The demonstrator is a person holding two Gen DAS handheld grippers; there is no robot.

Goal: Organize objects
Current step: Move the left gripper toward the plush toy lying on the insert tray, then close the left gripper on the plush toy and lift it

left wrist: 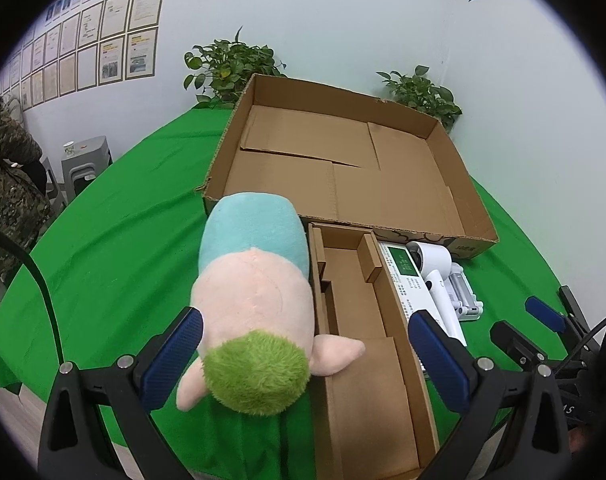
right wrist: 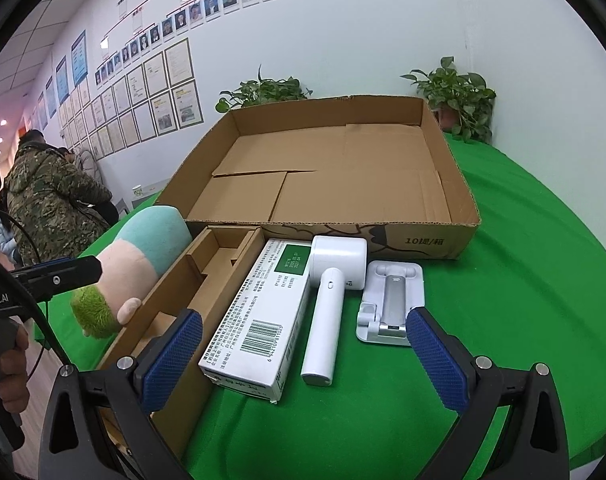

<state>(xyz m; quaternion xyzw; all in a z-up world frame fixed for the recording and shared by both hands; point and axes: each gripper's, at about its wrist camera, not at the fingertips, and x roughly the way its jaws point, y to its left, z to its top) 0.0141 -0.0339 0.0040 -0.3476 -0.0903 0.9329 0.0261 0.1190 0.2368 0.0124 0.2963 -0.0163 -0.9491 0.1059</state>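
Observation:
A plush toy (left wrist: 255, 304) with green hair, pink body and teal end lies on the green cloth, also in the right wrist view (right wrist: 131, 268). My left gripper (left wrist: 307, 360) is open around its head, not touching. Beside it lies a narrow cardboard insert box (left wrist: 363, 344) (right wrist: 191, 292), a white carton (right wrist: 259, 316), a white hair dryer (right wrist: 331, 300) and a white stand (right wrist: 391, 304). My right gripper (right wrist: 303, 360) is open and empty above the carton and dryer. A large empty cardboard tray (left wrist: 443, 168) (right wrist: 455, 184) sits behind.
The round table has a green cloth (right wrist: 523, 280) with its edge close on both sides. Two potted plants (right wrist: 459, 96) (right wrist: 263, 92) stand behind the tray. A person in camouflage (right wrist: 51, 196) stands at the left. Grey stools (left wrist: 85, 168) stand by the wall.

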